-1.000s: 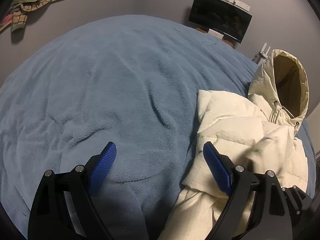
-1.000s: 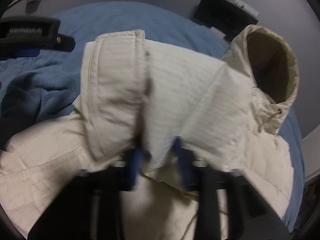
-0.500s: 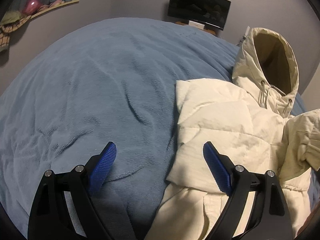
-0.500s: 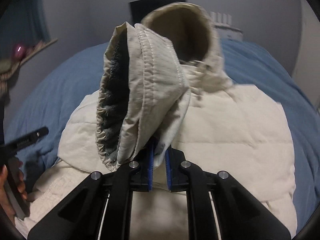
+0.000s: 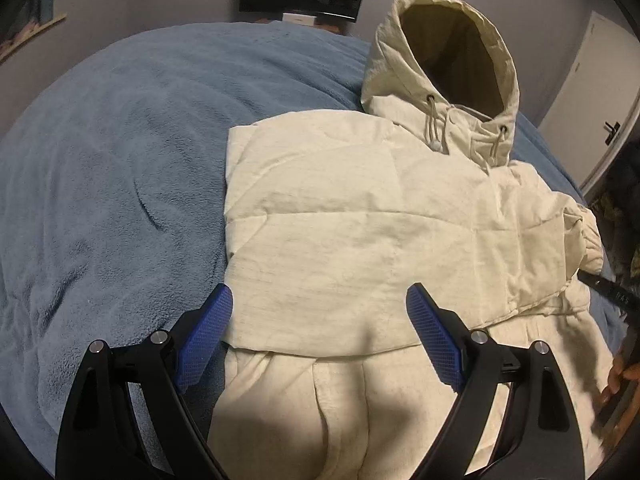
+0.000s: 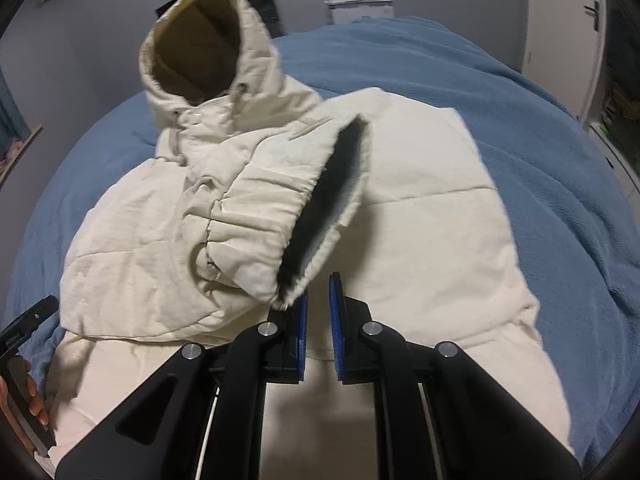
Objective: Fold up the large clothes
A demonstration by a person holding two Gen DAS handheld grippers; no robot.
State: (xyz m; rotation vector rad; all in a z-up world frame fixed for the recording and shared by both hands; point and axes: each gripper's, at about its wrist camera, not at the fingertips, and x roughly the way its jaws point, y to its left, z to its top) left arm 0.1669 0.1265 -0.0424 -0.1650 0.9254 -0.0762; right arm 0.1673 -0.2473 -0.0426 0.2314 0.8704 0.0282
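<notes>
A: Where's the jacket (image 5: 360,232) now?

B: Spread on the blue bed (image 5: 112,160), hood (image 5: 448,40) at the far end. Its left sleeve is already folded across the chest, edge squared off.

A: And the right one?

B: That's the change. Half a second ago the right gripper (image 6: 318,312) held the sleeve (image 6: 280,220) high, jaws pressed tight on the cuff (image 6: 332,200). Now the sleeve has come down across the middle of the jacket, and the jaws have parted a little. The cuff's near edge lies just at the left jaw tip; I can't tell whether it touches, but nothing is pinched between them.

A: The left gripper (image 5: 320,336)?

B: Jaws spread wide, holding nothing. It has swung right since a second ago and now hovers over the near part of the jacket.

A: So where does that leave the fold?

B: Both sleeves look in. I'd judge the next step is taking the near hem and bringing it up toward the hood. The puffy sleeve may spring open, so it probably wants pressing flat first.
</notes>
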